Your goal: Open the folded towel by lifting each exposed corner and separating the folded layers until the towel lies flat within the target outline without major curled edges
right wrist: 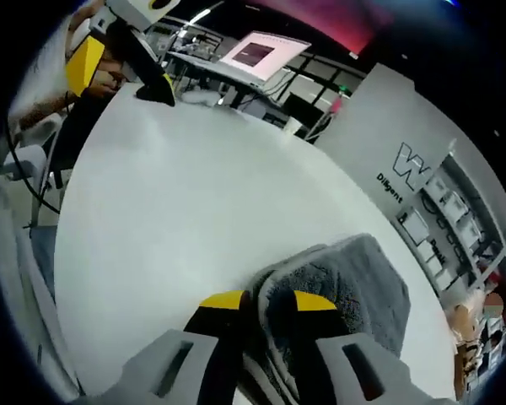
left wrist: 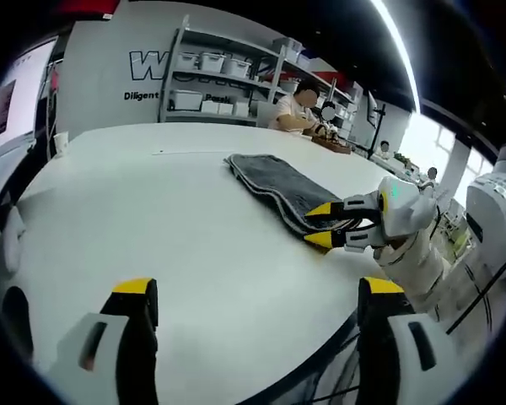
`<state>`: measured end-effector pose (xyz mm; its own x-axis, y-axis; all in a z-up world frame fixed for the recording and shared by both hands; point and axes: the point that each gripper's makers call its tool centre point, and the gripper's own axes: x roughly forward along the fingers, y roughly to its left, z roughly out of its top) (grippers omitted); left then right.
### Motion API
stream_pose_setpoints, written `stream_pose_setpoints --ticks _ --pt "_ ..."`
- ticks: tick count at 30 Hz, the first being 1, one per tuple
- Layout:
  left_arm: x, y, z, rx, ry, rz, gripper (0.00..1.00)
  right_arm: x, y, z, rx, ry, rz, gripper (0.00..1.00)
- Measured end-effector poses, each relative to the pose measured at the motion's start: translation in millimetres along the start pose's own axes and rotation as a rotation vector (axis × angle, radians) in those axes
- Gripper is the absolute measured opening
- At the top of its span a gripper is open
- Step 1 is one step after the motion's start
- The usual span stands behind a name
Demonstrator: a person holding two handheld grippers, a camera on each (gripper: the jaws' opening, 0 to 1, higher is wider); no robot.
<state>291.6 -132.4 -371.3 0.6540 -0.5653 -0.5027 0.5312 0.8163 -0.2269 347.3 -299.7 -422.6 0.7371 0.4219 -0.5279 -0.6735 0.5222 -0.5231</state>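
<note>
Left gripper (left wrist: 251, 308) sits at the bottom of the left gripper view, jaws spread wide with bare table (left wrist: 152, 219) between them, holding nothing; judging by that, it's parked clear so the other hand can work the first corner. Centre-right of that view, the right gripper (left wrist: 331, 226) comes in from the right with its yellow tips at the near end of the folded towel (left wrist: 274, 181). In the right gripper view its own jaws (right wrist: 261, 302) rise at bottom centre, nearly closed, straddling the towel's (right wrist: 354, 283) thick layered edge: looks like a pinch on the stacked folds, though I can't tell if it has bitten only the top layer. Towel is folded into a narrow dark-grey strip running away toward the shelving (left wrist: 228, 76). No target outline visible on the white top.
</note>
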Motion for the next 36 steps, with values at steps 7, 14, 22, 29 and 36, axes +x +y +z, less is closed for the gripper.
stream_pose_setpoints --ticks 7,14,22,29,36 --pt "1 0.2 0.5 0.0 0.003 -0.001 0.97 3 0 -0.7 -0.018 -0.009 -0.004 0.02" --pt "2 -2.6 1.4 0.009 0.009 -0.006 0.97 -4 -9 5.1 0.021 -0.063 -0.015 0.0" --pt "5 -4.4 1.6 0.014 0.016 -0.013 0.97 -22 -33 17.9 0.245 -0.194 -0.031 0.0" --pt "12 -9.7 2.9 0.025 0.024 -0.033 0.97 -47 -73 17.3 0.257 -0.22 -0.155 0.0" --pt "15 -11.3 3.5 0.03 0.025 -0.039 0.97 -65 -106 6.9 0.258 -0.212 -0.267 0.0"
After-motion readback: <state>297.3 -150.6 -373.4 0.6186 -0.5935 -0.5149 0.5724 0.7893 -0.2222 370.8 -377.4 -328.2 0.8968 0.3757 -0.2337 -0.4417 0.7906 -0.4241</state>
